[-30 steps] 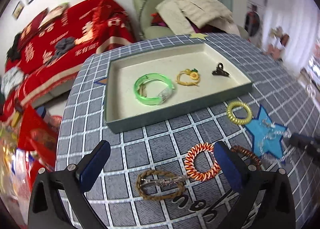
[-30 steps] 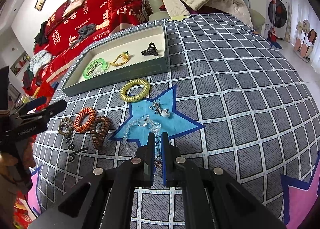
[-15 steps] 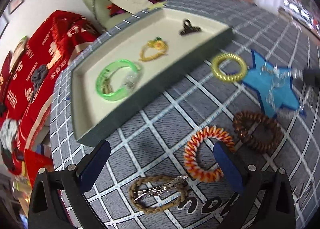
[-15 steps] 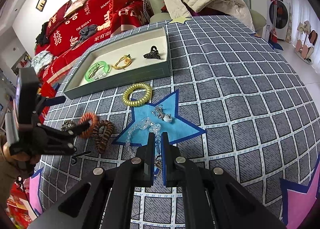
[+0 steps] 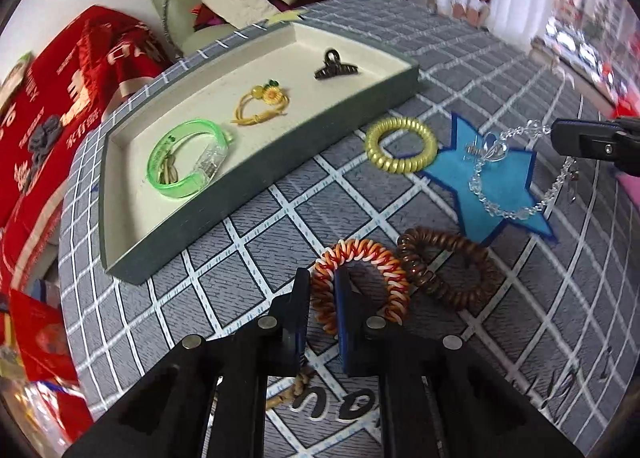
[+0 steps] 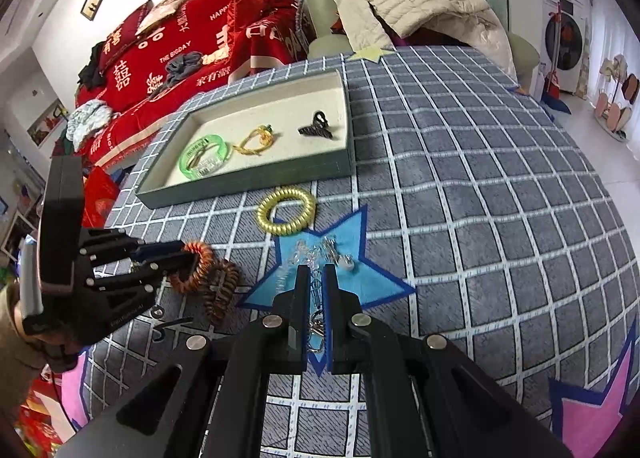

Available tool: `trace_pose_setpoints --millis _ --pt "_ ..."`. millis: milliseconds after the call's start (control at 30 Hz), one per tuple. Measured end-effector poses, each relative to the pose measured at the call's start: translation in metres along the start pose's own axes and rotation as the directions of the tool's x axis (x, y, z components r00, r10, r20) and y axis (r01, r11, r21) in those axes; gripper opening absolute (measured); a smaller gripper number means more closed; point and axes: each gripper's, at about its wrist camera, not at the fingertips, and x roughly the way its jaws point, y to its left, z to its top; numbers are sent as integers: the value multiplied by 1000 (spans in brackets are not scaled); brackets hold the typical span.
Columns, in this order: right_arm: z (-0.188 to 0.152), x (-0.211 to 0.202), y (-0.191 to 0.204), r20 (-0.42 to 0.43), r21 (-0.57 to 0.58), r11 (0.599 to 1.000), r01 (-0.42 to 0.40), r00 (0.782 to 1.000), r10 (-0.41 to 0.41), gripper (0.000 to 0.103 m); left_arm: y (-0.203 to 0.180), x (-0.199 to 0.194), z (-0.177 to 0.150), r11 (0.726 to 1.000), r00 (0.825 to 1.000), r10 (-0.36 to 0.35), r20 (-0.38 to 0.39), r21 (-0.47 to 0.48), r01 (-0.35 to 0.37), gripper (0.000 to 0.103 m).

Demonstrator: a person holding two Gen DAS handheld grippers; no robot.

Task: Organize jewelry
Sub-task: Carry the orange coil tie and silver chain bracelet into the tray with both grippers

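An orange-and-white spiral hair tie (image 5: 360, 254) lies on the checked cloth. My left gripper (image 5: 322, 282) is closing, and the tie's left side is pinched between its pads; the right wrist view shows the same left gripper (image 6: 188, 258) on the tie (image 6: 200, 262). My right gripper (image 6: 316, 278) is shut on a clear bead bracelet (image 5: 484, 185), which trails over the blue star (image 5: 504, 217). The grey tray (image 5: 256, 193) holds a green bangle (image 5: 186, 157), a yellow cord bracelet (image 5: 262, 107) and a black claw clip (image 5: 334, 67).
A yellow spiral tie (image 5: 400, 143) lies between the tray and the star. A brown spiral tie (image 5: 444, 270) touches the orange one on its right. A braided brown tie (image 5: 296, 384) is partly hidden under my left gripper. A person's hand (image 6: 24, 342) holds the left gripper.
My left gripper came down and forward over the orange tie, rolled, and its jaws went from wide open to closed around the tie's left side. The right gripper stayed put.
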Motion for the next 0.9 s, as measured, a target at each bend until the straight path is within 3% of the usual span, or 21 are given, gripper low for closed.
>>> trace_pose_setpoints --millis 233,533,633,667,900 --pt "27 -12 7 32 -22 999 -31 999 31 6 7 -37 -3 988 994 -14 109 -152 31 33" --pt "74 -14 26 69 -52 995 -88 993 91 6 47 -67 16 954 976 82 202 -298 -19 33" --pt "92 -8 38 77 -77 992 -105 991 111 6 64 -67 24 937 972 112 205 -348 -35 33" --pt "97 -5 42 77 -82 990 -114 990 120 6 71 -66 27 928 986 105 132 -369 -50 33" --pt "133 40 61 43 -85 983 -166 985 170 6 104 -43 44 893 984 154 86 -438 -102 33"
